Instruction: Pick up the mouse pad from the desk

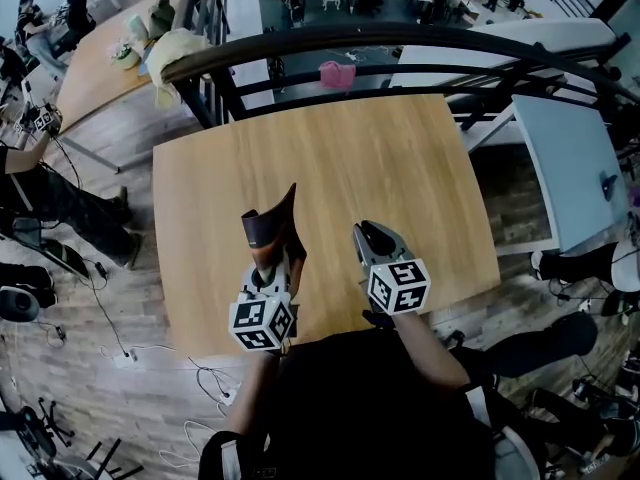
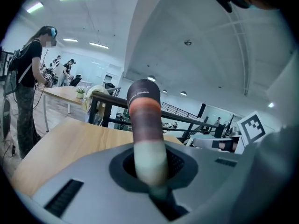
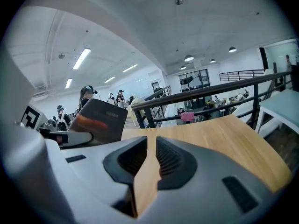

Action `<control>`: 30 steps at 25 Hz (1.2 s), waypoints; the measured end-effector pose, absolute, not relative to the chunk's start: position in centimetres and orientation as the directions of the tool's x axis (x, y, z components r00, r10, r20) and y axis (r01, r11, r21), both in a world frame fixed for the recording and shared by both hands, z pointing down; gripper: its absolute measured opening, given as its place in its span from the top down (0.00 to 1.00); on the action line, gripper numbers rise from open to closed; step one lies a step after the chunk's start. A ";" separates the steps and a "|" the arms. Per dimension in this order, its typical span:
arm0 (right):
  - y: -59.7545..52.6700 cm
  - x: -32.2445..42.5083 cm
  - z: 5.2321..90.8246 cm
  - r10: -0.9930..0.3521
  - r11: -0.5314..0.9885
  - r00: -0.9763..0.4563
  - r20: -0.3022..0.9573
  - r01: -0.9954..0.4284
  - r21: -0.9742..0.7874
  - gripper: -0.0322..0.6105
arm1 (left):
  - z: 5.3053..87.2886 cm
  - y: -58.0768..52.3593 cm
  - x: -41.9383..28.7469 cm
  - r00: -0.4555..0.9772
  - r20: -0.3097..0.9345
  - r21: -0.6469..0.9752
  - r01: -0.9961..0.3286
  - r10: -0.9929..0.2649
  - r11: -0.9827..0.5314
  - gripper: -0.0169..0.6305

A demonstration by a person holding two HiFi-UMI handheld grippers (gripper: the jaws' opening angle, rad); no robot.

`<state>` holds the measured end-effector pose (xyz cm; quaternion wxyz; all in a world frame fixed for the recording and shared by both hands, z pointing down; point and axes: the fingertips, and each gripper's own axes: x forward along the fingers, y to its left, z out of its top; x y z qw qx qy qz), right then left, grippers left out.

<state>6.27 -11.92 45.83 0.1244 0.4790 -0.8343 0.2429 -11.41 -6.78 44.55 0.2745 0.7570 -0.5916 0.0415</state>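
Observation:
The mouse pad (image 1: pixel 272 230) is a thin dark sheet with an orange-brown band. It stands on edge above the wooden desk (image 1: pixel 350 158), clear of the desktop. My left gripper (image 1: pixel 272 263) is shut on its lower edge. In the left gripper view the mouse pad (image 2: pixel 145 125) rises edge-on out of the clamped left gripper (image 2: pixel 152 171). My right gripper (image 1: pixel 375 233) hovers beside it over the desk, holding nothing. In the right gripper view the right gripper (image 3: pixel 150 157) shows a narrow gap with bare desk (image 3: pixel 224 134) behind it, and the mouse pad (image 3: pixel 98 120) is at the left.
A black railing (image 1: pixel 400 43) runs along the desk's far edge, with a pink object (image 1: pixel 337 74) beyond it. A white table (image 1: pixel 560 168) stands at the right and another wooden table (image 1: pixel 100 68) at the far left. Cables (image 1: pixel 110 318) lie on the floor, and people stand at the left.

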 end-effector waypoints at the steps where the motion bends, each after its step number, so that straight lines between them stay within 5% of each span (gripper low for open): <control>1: -11.7 6.3 45.3 -0.748 0.424 -0.507 0.427 -0.861 -0.281 0.84 | 44.3 -6.5 -11.5 0.295 0.383 0.362 -0.920 -0.875 -0.151 0.91; 17: -7.5 7.2 39.7 -0.817 0.450 -0.509 0.272 -0.856 -0.253 0.88 | 39.1 -4.0 -11.5 0.234 0.221 0.268 -0.948 -0.947 -0.172 0.91; 30: -7.0 6.7 39.2 -0.839 0.449 -0.494 0.230 -0.866 -0.222 0.90 | 40.8 -4.0 -11.8 0.246 0.248 0.269 -0.947 -0.937 -0.178 0.91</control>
